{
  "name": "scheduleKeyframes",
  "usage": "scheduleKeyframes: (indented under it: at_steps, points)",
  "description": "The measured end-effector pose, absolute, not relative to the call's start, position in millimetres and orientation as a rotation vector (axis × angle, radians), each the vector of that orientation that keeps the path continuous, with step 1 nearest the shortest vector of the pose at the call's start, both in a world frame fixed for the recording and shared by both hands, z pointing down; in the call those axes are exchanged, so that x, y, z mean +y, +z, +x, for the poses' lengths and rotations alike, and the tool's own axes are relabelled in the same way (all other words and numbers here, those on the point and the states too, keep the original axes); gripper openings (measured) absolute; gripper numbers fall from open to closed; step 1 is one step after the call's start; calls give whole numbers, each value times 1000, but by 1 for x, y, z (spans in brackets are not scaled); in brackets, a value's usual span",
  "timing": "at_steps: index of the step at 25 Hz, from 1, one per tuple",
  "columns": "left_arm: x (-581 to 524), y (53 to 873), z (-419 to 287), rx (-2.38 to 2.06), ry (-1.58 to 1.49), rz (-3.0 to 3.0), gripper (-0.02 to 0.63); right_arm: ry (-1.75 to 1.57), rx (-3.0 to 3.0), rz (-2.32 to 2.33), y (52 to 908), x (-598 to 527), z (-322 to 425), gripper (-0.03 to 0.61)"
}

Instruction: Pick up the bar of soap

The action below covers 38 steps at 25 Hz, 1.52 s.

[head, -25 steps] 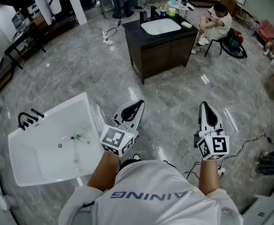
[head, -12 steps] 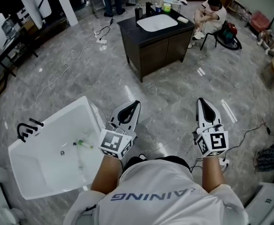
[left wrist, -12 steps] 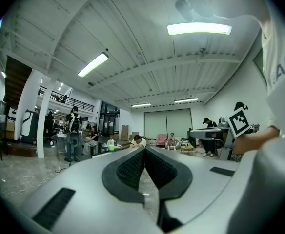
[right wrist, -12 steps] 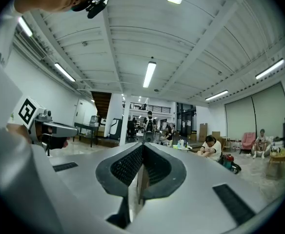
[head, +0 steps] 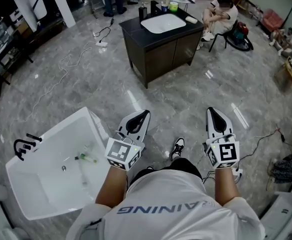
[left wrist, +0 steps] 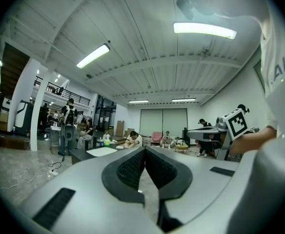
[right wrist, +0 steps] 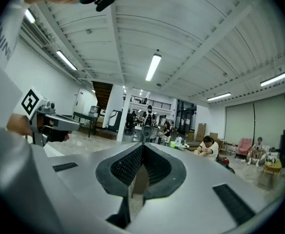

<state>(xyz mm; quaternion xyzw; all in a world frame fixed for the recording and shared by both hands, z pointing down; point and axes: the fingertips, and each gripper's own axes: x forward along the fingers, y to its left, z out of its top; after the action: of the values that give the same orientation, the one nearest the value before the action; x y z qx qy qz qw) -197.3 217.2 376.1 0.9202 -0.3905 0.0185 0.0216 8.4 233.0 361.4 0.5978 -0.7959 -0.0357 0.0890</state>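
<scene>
No bar of soap can be picked out for sure; a small white thing (head: 191, 19) lies at the right end of the dark sink cabinet (head: 161, 51) far ahead. My left gripper (head: 142, 113) is held level above the floor, beside the right rim of a white basin (head: 46, 184). In the left gripper view its jaws (left wrist: 145, 151) meet at the tips with nothing between them. My right gripper (head: 212, 110) is level too, over bare floor, and in the right gripper view (right wrist: 142, 145) it is shut and empty.
The white basin at lower left has a black tap (head: 23, 145) and a small green item (head: 87, 158) in it. A person sits on a chair (head: 221, 11) right of the cabinet. Cables (head: 66, 61) trail over the grey floor. My shoe (head: 177, 147) shows between the grippers.
The view has shifted forward: the dark cabinet looks slightly nearer and further left, and the basin has slid down the picture. My shoe has come into view. Both grippers stay shut.
</scene>
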Motion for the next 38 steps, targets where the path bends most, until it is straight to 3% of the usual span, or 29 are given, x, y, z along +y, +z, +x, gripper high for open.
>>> scheduleKeyframes:
  at_steps: [9,24,38]
  points:
    - [127,373,-150,-1239,130,2874,9,-78,-2406,1796,367,142,56,15]
    - [-26,383,-3,-1274,209,2804,9,167,-2451,1856,399,3,221,15]
    - [-114,381,39,-1301,158,2810,9,175,-2468,1781,409,-85,255,15]
